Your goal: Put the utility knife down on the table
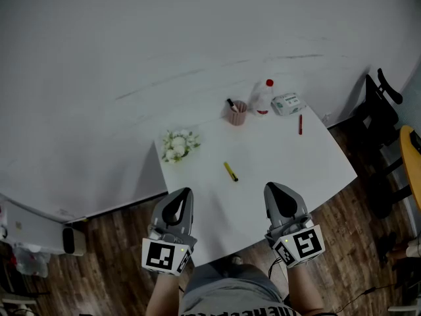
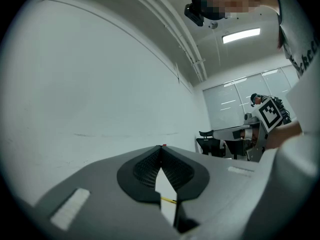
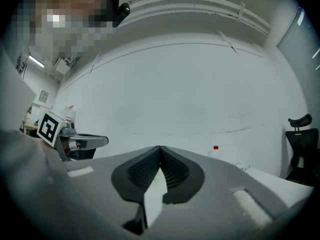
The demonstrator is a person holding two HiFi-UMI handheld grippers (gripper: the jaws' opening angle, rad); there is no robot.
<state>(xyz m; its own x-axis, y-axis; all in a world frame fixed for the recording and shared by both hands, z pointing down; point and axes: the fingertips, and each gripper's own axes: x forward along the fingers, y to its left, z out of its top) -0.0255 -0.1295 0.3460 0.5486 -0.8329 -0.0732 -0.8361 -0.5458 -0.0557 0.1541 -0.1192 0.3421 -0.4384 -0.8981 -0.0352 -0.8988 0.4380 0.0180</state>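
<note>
A yellow utility knife [image 1: 230, 171] lies flat near the middle of the white table [image 1: 309, 157], with nothing touching it. My left gripper [image 1: 185, 193] and right gripper [image 1: 272, 187] hover over the table's near edge, short of the knife and to either side of it. Both are shut with nothing held. In the left gripper view the jaws meet at their tips [image 2: 161, 148], and a sliver of the yellow knife [image 2: 168, 199] shows through the gap below. The right gripper view shows its jaws [image 3: 160, 148] closed the same way, with only table between them.
At the table's far side stand a pink cup with pens [image 1: 237, 112], a clear bottle with a red cap [image 1: 264, 97], a small packet [image 1: 287, 103] and a red pen [image 1: 300, 124]. White flowers [image 1: 179, 145] lie at the left edge. Black chairs [image 1: 378, 110] stand on the right.
</note>
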